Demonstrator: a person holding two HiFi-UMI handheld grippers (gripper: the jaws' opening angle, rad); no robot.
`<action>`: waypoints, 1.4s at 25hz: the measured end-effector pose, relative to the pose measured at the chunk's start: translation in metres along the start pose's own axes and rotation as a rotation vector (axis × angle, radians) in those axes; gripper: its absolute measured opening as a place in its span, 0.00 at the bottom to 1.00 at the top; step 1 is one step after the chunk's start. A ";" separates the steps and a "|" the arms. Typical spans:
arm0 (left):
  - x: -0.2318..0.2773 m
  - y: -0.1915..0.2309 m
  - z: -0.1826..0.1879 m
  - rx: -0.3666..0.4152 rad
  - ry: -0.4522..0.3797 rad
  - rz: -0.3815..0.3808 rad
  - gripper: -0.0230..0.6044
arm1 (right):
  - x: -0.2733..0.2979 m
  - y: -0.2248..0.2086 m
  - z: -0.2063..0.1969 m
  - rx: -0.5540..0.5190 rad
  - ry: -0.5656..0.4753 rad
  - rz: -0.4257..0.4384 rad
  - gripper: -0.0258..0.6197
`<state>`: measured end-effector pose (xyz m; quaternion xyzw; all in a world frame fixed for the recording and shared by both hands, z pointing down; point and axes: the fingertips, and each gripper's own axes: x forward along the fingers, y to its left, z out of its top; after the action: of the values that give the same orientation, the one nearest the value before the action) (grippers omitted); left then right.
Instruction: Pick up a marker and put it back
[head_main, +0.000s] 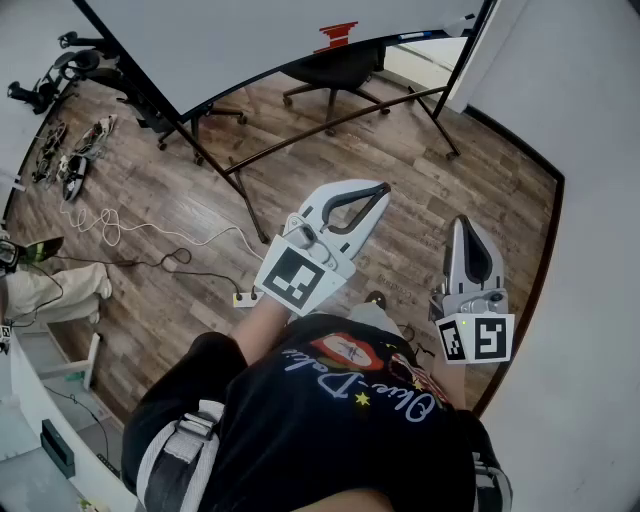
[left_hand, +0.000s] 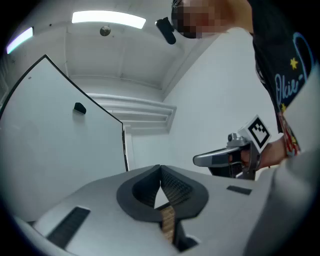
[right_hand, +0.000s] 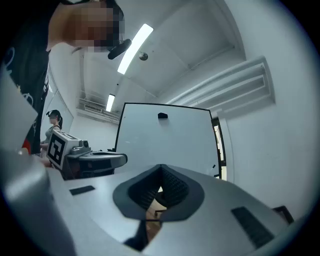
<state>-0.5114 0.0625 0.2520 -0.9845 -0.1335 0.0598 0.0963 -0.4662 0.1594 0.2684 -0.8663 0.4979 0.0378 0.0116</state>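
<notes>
No marker shows clearly. A small red thing sits on the ledge of the whiteboard at the far side of the head view; what it is I cannot tell. My left gripper is held out over the wooden floor, pointing toward the board, its jaws shut with nothing in them. My right gripper is beside it at the right, also shut and empty. In the left gripper view the closed jaws of the left gripper aim up at a white wall. The right gripper faces the whiteboard.
A black office chair stands behind the board's metal stand legs. Cables and a power strip lie on the floor at the left. A white wall runs along the right. Another person stands far off.
</notes>
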 end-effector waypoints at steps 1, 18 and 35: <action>0.000 -0.001 -0.001 -0.001 0.006 -0.001 0.04 | -0.001 0.000 -0.001 0.000 0.005 -0.001 0.04; 0.028 -0.020 -0.015 -0.034 0.046 -0.010 0.04 | -0.007 -0.033 -0.007 0.074 -0.028 0.017 0.04; 0.093 -0.019 -0.032 -0.077 0.070 0.040 0.04 | 0.005 -0.111 -0.014 0.060 -0.012 0.030 0.04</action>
<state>-0.4221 0.1007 0.2791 -0.9915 -0.1125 0.0222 0.0619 -0.3669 0.2100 0.2802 -0.8578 0.5117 0.0283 0.0404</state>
